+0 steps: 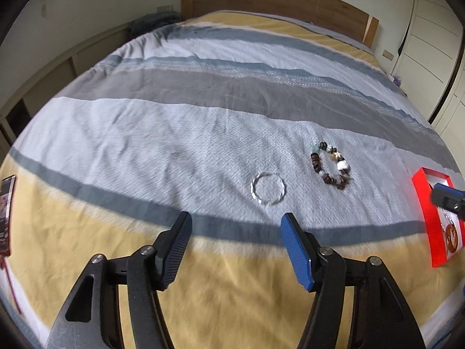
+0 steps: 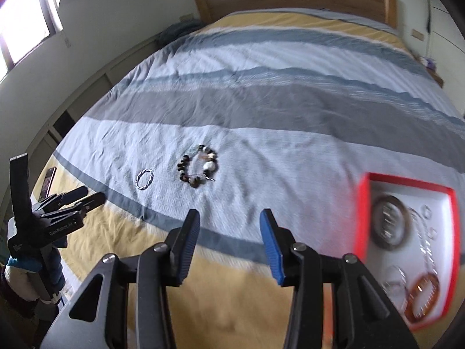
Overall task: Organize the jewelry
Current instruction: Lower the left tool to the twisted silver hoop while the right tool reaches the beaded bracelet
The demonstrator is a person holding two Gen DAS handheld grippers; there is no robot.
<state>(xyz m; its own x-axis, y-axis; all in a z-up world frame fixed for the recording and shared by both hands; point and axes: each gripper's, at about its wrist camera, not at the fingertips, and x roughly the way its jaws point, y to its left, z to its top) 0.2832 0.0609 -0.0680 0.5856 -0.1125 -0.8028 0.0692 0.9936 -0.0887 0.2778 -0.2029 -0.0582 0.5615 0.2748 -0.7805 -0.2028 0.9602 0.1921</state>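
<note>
Just ahead of the left gripper (image 1: pixel 235 226), whose jaws stand spread and empty, the silver bangle (image 1: pixel 268 188) lies flat on the bedspread (image 1: pixel 145 151), probably light, stiff and slippery, best pinched across its near rim.

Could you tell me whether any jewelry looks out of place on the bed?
Yes: a twisted silver ring bracelet and a brown-and-white beaded bracelet lie loose on the striped bedspread, outside the red-rimmed white tray holding other pieces.
</note>
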